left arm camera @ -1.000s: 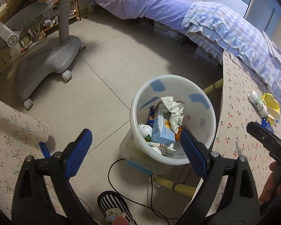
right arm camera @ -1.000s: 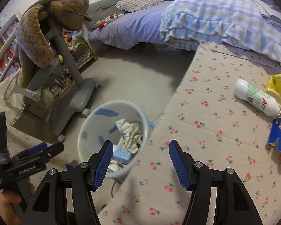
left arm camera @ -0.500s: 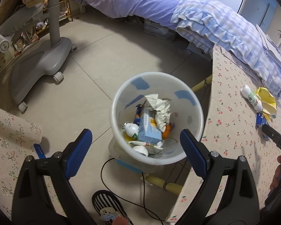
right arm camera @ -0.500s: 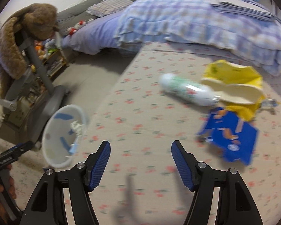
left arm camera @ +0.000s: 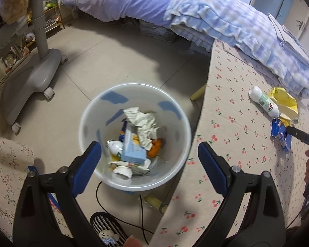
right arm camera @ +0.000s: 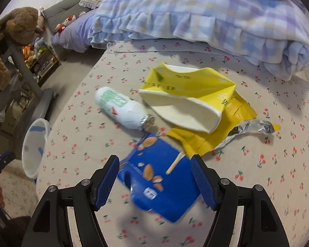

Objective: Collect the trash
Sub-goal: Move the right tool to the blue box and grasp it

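Right wrist view: the right claw (right arm camera: 155, 182) hangs over the bench (right arm camera: 278, 164), which has a cloth with little red cherries on it. Its two blue pads stand apart and have just been opening wider. A blue wrapper (right arm camera: 158, 183) lies flat on the bench at the bottom middle of the frame, and it shows between the pads. The pads do not press on it. Just above the blue wrapper lies a white bottle (right arm camera: 119, 107) on its side, with green print and a crumpled foil top. To the right of the bottle sits a yellow carton (right arm camera: 187, 94), torn open, and it rests on a yellow wrapper (right arm camera: 208, 135). A folded blue checked blanket (right arm camera: 195, 16) fills the top of the frame. At the left edge, a white bin (right arm camera: 34, 148) peeks out past the bench.

In the left wrist view, the left claw (left arm camera: 149, 158) is open too, with nothing between its pads. It points down at the white bin (left arm camera: 179, 135) in the middle of the frame. The bin stands on the floor, right beside the bench edge. Inside it are crumpled paper (left arm camera: 144, 123), a light blue box (left arm camera: 131, 150) and something orange (left arm camera: 155, 148). A striped slipper (left arm camera: 107, 230) shows at the bottom.
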The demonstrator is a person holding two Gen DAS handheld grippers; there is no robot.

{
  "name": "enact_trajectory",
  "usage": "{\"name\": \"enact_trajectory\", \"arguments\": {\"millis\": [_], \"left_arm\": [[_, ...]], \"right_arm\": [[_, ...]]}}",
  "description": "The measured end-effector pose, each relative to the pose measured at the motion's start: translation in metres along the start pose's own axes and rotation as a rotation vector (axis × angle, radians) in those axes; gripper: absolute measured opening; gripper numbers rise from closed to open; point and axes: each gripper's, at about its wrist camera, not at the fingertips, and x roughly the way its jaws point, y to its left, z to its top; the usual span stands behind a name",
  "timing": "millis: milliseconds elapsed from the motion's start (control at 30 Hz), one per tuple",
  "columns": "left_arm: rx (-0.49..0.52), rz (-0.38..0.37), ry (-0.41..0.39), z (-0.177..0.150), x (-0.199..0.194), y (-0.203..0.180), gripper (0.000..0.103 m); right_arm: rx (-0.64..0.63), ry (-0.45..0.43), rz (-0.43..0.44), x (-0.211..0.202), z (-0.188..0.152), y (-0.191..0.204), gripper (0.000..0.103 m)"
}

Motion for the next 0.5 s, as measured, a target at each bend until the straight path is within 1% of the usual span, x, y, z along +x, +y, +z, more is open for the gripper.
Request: {"name": "enact_trajectory", "arguments": {"millis": [100,167,267,333,433,500], "left_arm": [[0.014,0.0,0.009,0.002,0.004,-0.011,0.094],[0.022,-0.002,0.014,0.003,0.007,-0.017,0.094],[0.035,-0.003,0.02,0.005,0.011,-0.026,0.094],[0.044,-0.006,0.023,0.005,0.013,-0.03,0.094],[0.054,-0.006,0.028,0.005,0.014,-0.035,0.094],[0.059,-0.005,0.031,0.004,0.015,-0.036,0.094]], "right_arm": [[-0.002,-0.002,0.026,0.006,0.004,-0.007,0.074],[-0.022,0.012,0.037,0.011,0.005,-0.007,0.075],[-0.066,0.019,0.024,0.016,0.006,-0.003,0.078],[-0.082,0.026,0.036,0.017,0.006,-0.003,0.082],[-0.109,0.062,0.079,0.018,0.001,-0.002,0.085],[-0.147,0.086,0.078,0.019,-0.004,0.003,0.085]]}}
